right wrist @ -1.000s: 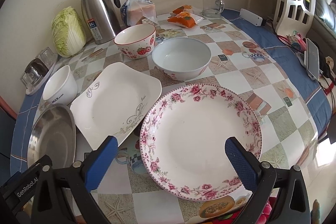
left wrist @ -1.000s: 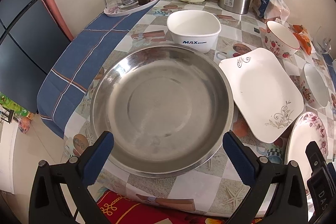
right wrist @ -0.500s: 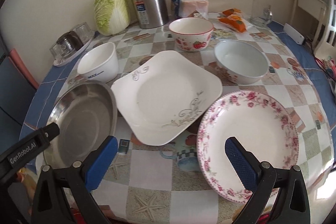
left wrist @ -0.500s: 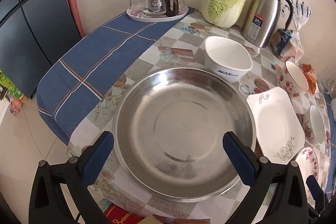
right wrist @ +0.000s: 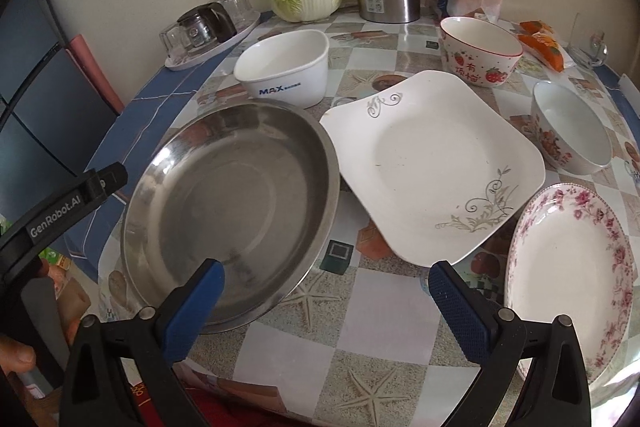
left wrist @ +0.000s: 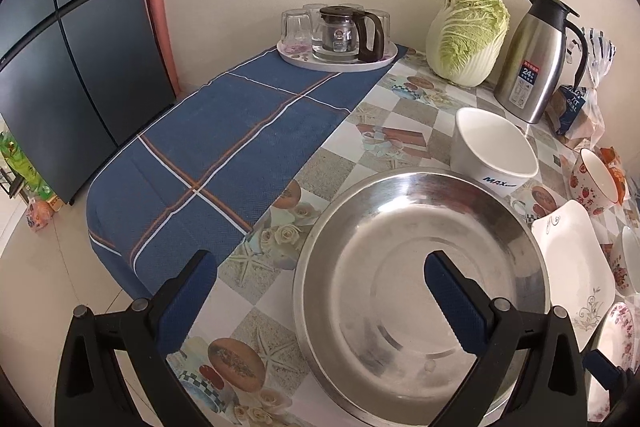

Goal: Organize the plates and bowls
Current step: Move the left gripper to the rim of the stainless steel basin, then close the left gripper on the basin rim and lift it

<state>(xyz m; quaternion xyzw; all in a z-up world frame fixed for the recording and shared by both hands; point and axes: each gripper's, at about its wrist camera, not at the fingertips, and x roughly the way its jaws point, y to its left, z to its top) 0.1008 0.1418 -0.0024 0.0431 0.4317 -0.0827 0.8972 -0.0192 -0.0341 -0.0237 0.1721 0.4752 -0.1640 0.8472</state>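
While both grippers hang over the near table edge with jaws spread wide and empty, the left gripper [left wrist: 320,283] straddles the rim of the steel basin [right wrist: 232,195], its left finger over the tablecloth. Behind the basin sits the white MAX bowl [right wrist: 286,73]. The right gripper [right wrist: 324,291] hovers between the basin and the square white plate [right wrist: 432,163]. Further right stand the strawberry bowl [right wrist: 480,53], the floral bowl [right wrist: 572,131] and the rose-rimmed plate [right wrist: 568,275].
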